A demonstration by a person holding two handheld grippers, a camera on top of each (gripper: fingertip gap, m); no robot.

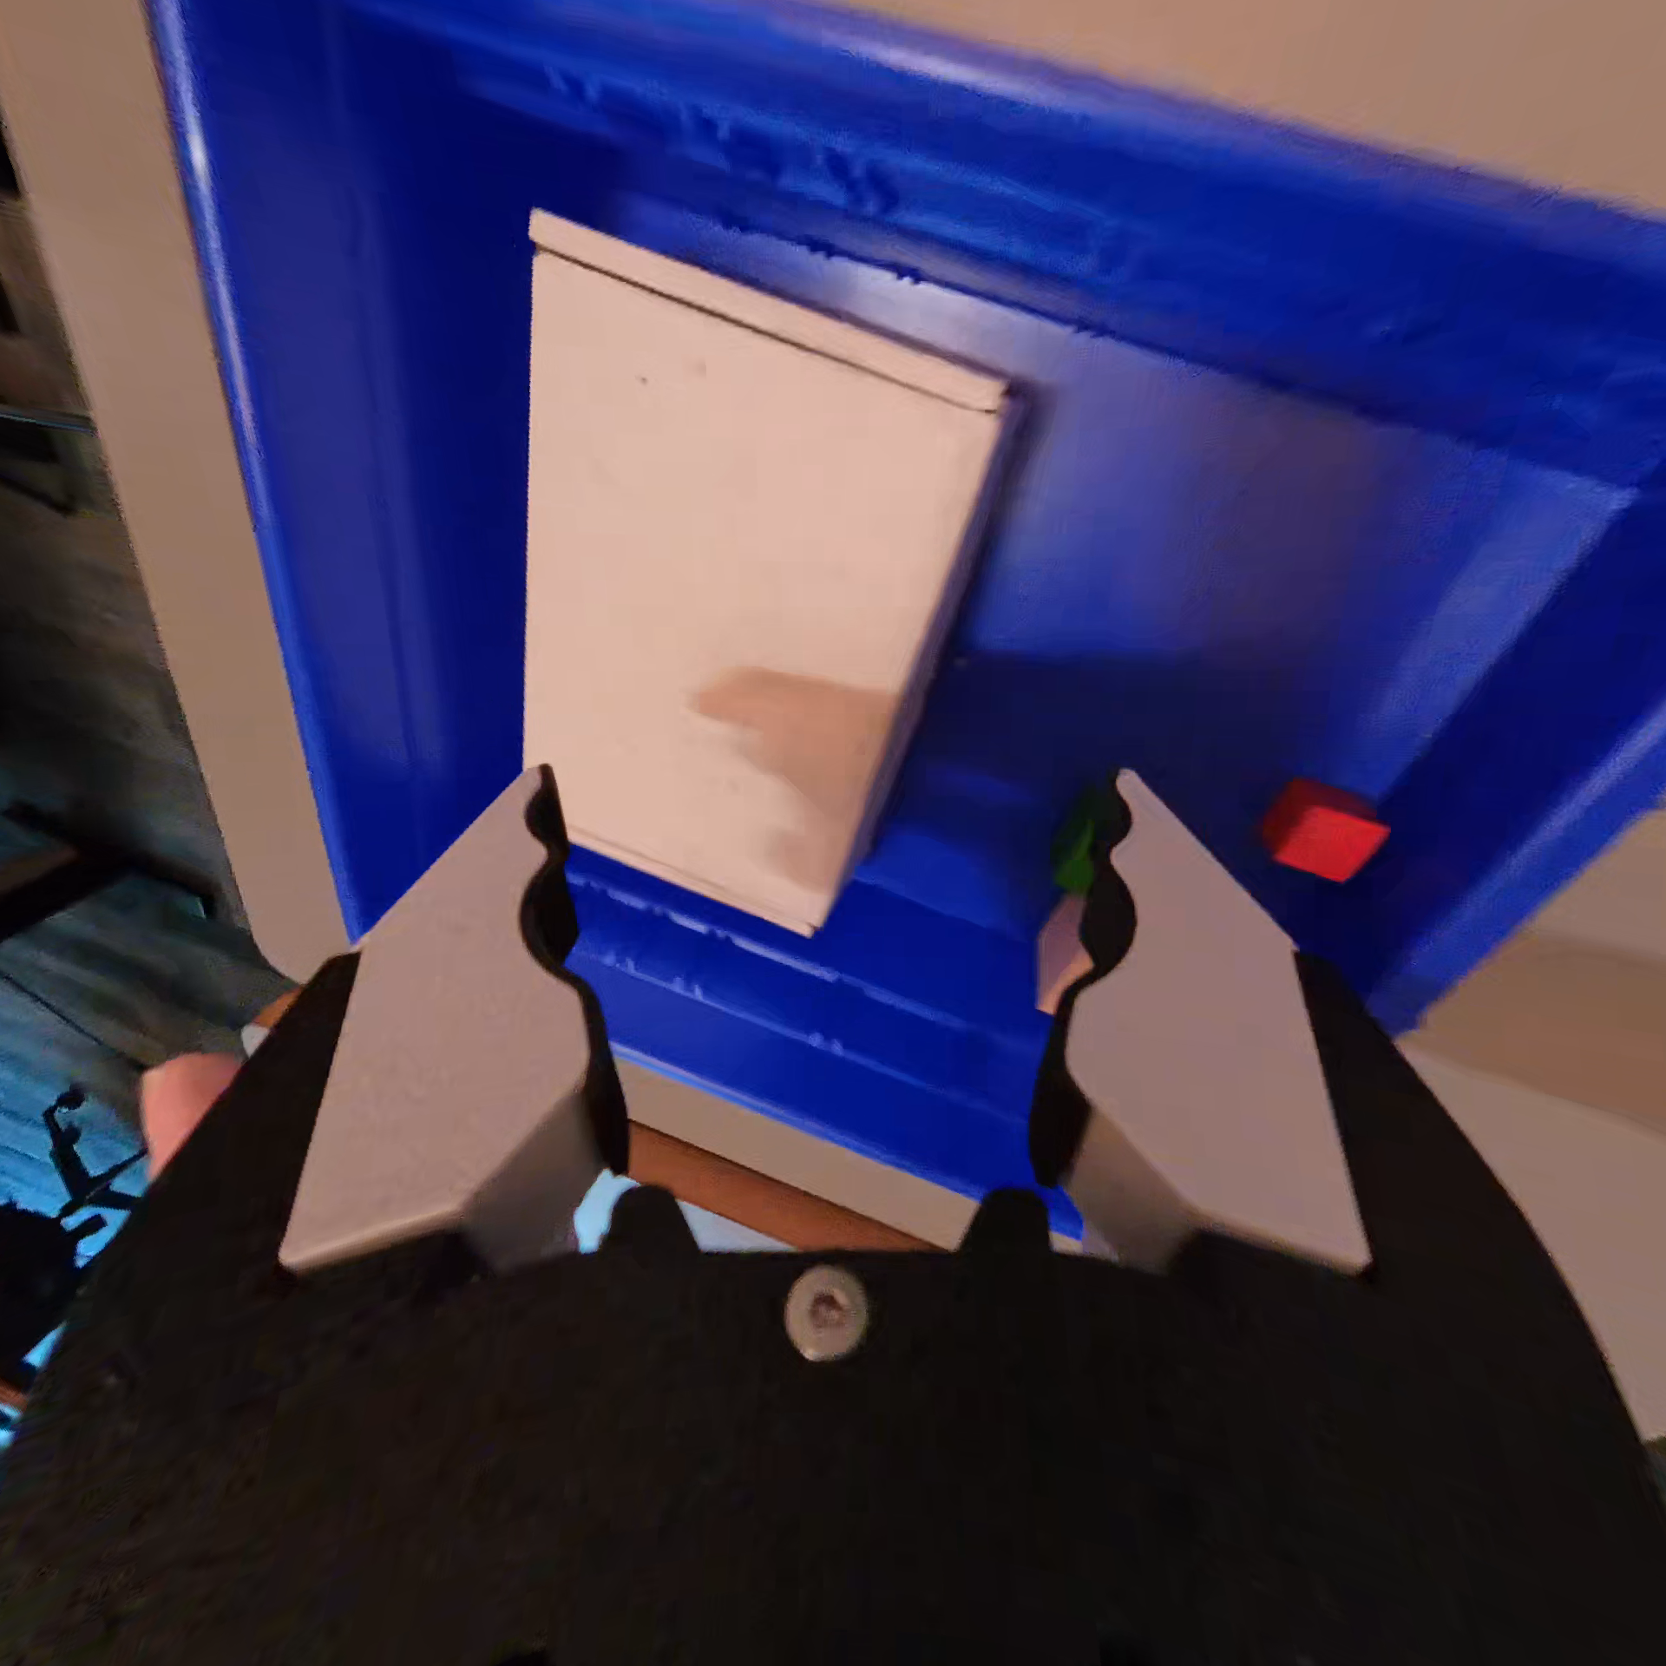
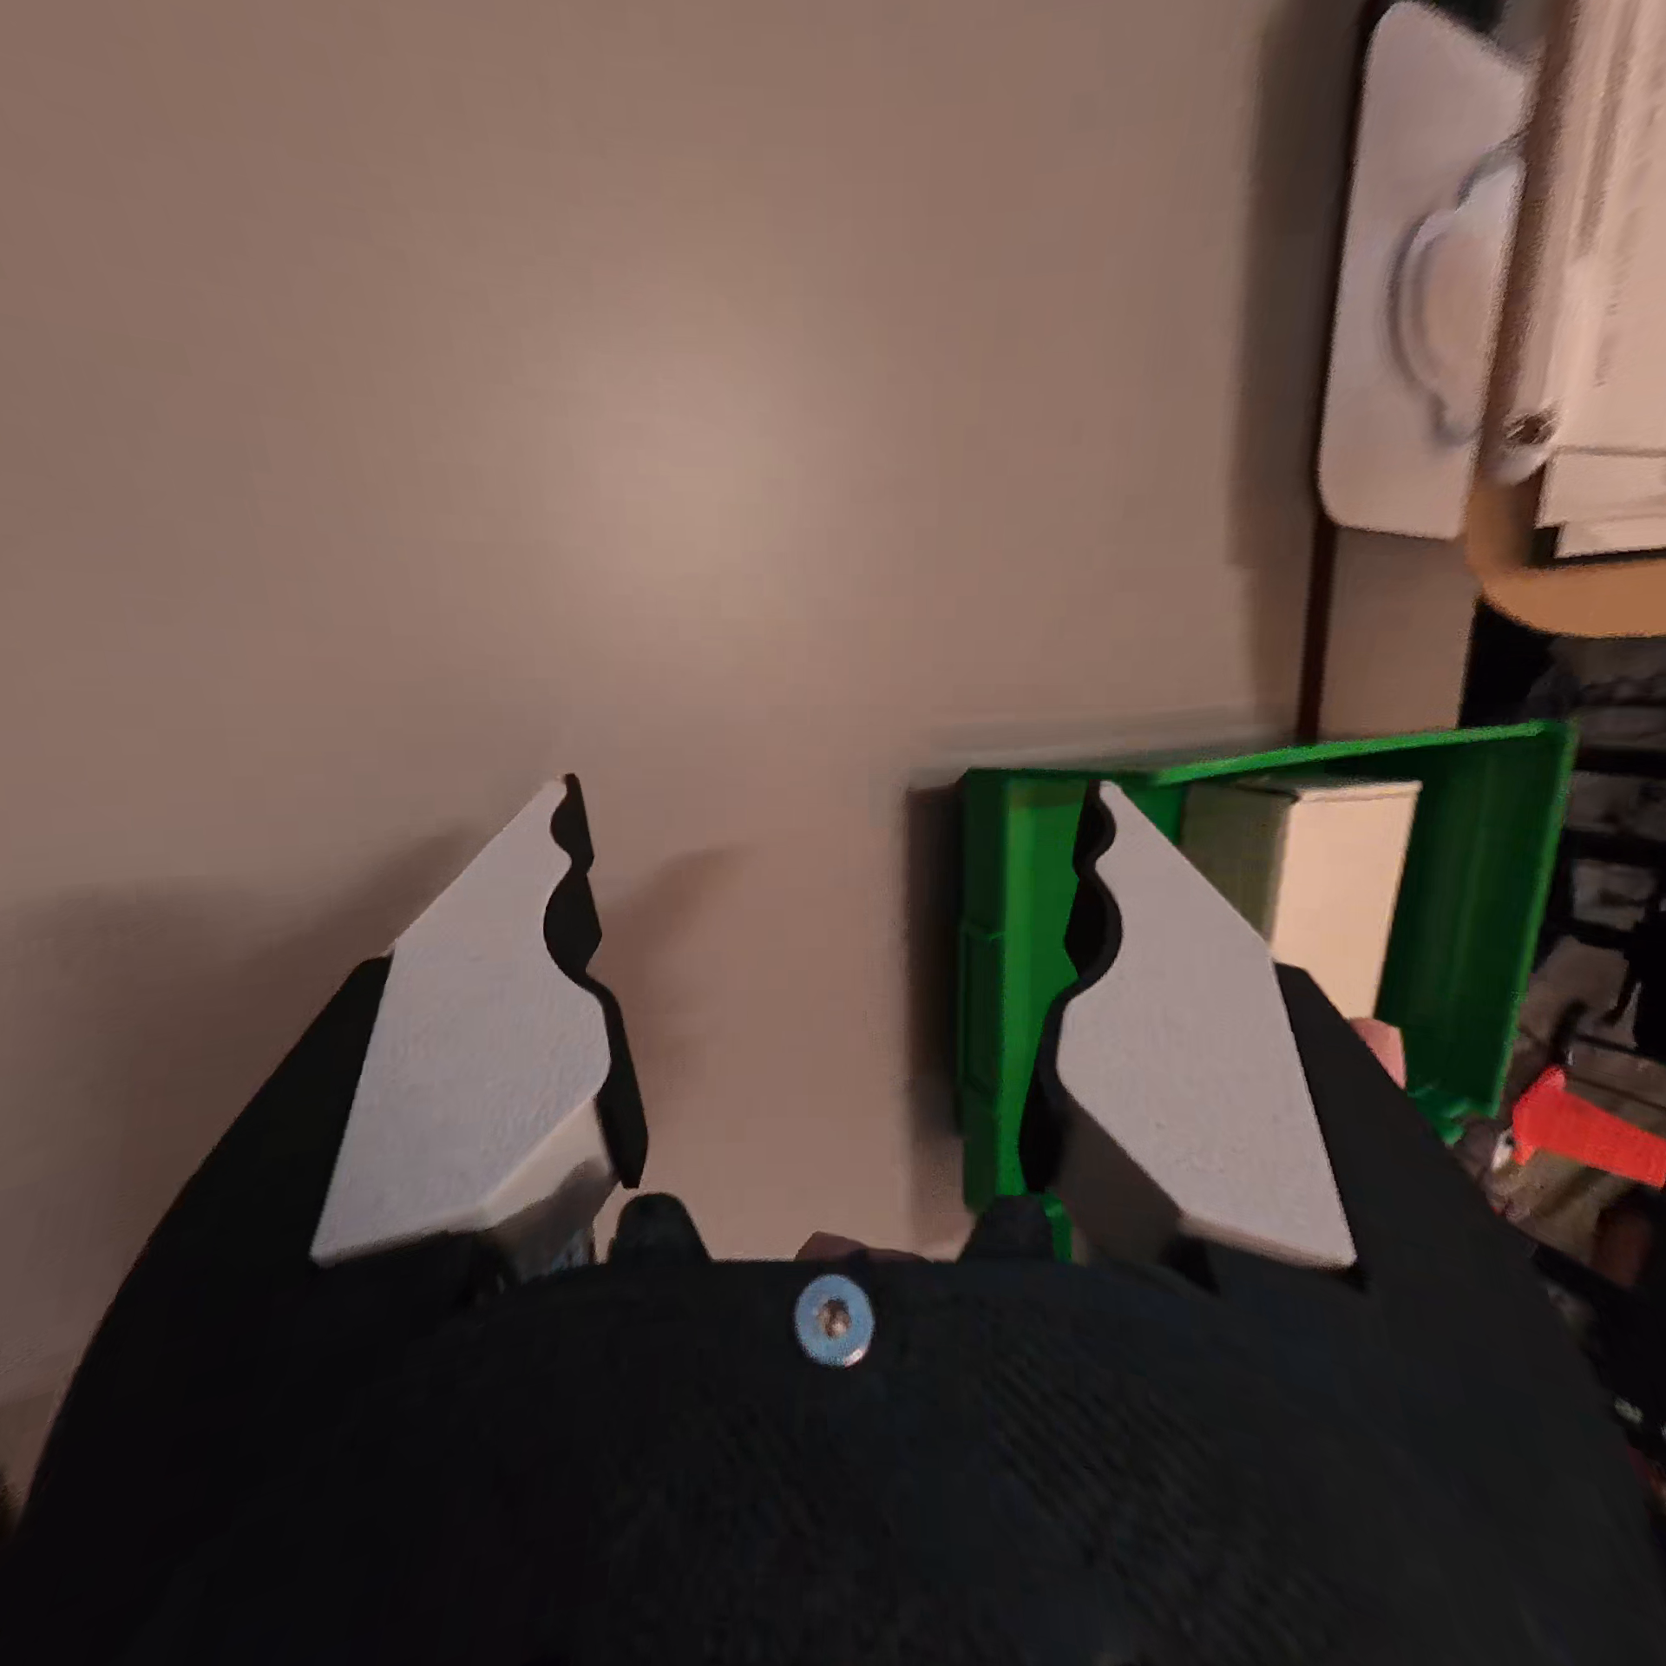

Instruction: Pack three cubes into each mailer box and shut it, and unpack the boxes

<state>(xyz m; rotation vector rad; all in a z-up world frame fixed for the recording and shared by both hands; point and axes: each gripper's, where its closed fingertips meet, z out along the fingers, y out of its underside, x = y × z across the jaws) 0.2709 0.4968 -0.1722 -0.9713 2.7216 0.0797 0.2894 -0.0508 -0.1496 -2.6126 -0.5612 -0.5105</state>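
Observation:
In the left wrist view a shut white mailer box (image 1: 739, 559) lies in a blue tray (image 1: 1262, 297) on a pale table. A red cube (image 1: 1321, 831) sits in the tray's near right corner. A green cube (image 1: 1077, 843) and a pale cube (image 1: 1064, 956) show partly behind my right finger. My left gripper (image 1: 829, 793) is open and empty, above the tray's near edge, just short of the box. In the right wrist view my right gripper (image 2: 834, 793) is open and empty over bare table. A green tray (image 2: 1478, 901) at the right holds a white mailer box (image 2: 1316, 892).
The table's left edge drops to a dark floor (image 1: 81, 721) in the left wrist view. In the right wrist view white items (image 2: 1442, 270) and a tan round surface (image 2: 1569, 586) lie past the table's right edge, with an orange object (image 2: 1587, 1127) below. My left gripper's tips are some 9 cm from the red cube (image 1: 1321, 831).

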